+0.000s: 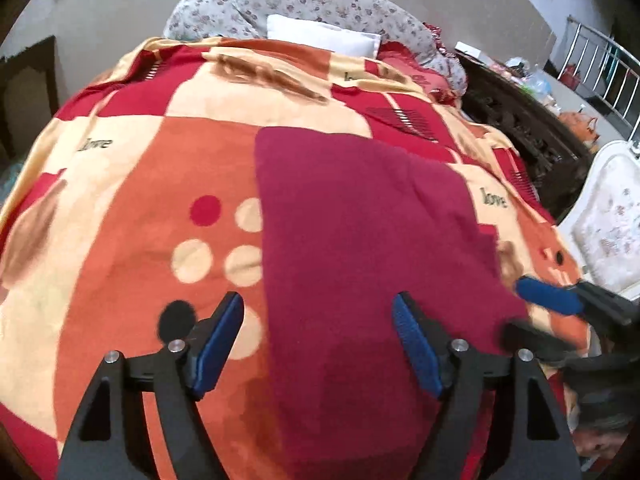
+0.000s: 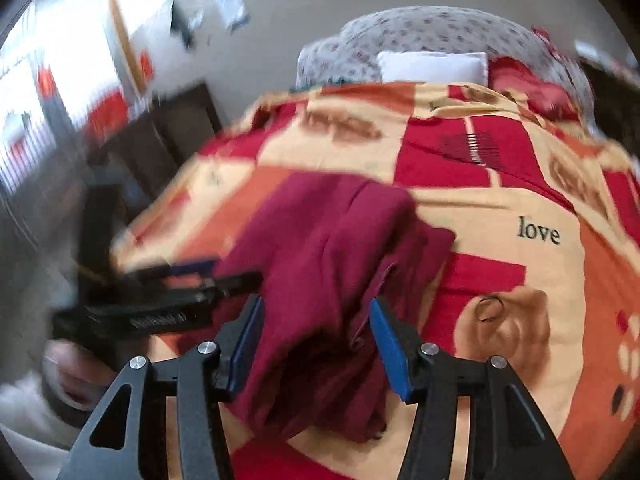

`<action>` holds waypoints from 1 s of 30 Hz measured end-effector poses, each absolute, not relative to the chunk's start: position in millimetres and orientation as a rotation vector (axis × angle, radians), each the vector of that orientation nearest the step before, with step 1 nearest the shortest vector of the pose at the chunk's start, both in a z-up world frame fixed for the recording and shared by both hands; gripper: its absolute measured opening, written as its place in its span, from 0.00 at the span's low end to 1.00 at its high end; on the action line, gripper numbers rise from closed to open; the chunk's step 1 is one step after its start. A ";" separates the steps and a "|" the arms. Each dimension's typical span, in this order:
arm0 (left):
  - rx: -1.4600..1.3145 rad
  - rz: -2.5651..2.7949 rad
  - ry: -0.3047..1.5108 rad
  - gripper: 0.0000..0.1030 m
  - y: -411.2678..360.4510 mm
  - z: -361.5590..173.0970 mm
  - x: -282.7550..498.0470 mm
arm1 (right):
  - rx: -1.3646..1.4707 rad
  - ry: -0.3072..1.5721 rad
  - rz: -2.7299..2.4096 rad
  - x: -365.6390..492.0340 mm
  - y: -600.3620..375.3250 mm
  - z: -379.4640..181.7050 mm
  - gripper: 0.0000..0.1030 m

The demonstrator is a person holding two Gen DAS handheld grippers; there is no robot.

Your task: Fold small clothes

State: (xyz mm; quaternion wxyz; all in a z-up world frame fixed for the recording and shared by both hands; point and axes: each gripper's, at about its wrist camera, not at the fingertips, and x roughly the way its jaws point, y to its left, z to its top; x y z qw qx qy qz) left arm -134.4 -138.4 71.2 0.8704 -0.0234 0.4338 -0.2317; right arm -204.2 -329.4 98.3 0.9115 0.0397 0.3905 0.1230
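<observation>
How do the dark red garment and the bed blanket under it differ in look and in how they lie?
The dark red garment is one plain colour; the blanket is patterned in red, orange and cream blocks, with dots and the word "love". The garment is small and covers only a part of the blanket, which spreads across the bed. In the right wrist view the garment looks folded over in layers; the blanket lies as a single spread sheet. Both are soft cloth.

Garment (image 1: 360, 220) on bedspread (image 1: 140, 208), pillows (image 1: 320, 4) behind.
</observation>
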 end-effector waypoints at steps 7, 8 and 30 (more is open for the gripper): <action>-0.021 -0.430 0.831 0.79 -132.9 78.0 -148.3 | 0.056 0.861 0.108 -205.1 -345.9 43.8 0.58; -0.025 -0.430 0.829 0.79 -132.9 78.3 -148.6 | 0.063 0.857 0.109 -208.4 -347.1 47.8 0.60; -0.017 -0.302 0.669 0.92 -117.1 98.6 -186.2 | 0.134 0.720 0.013 -239.0 -330.0 91.4 0.91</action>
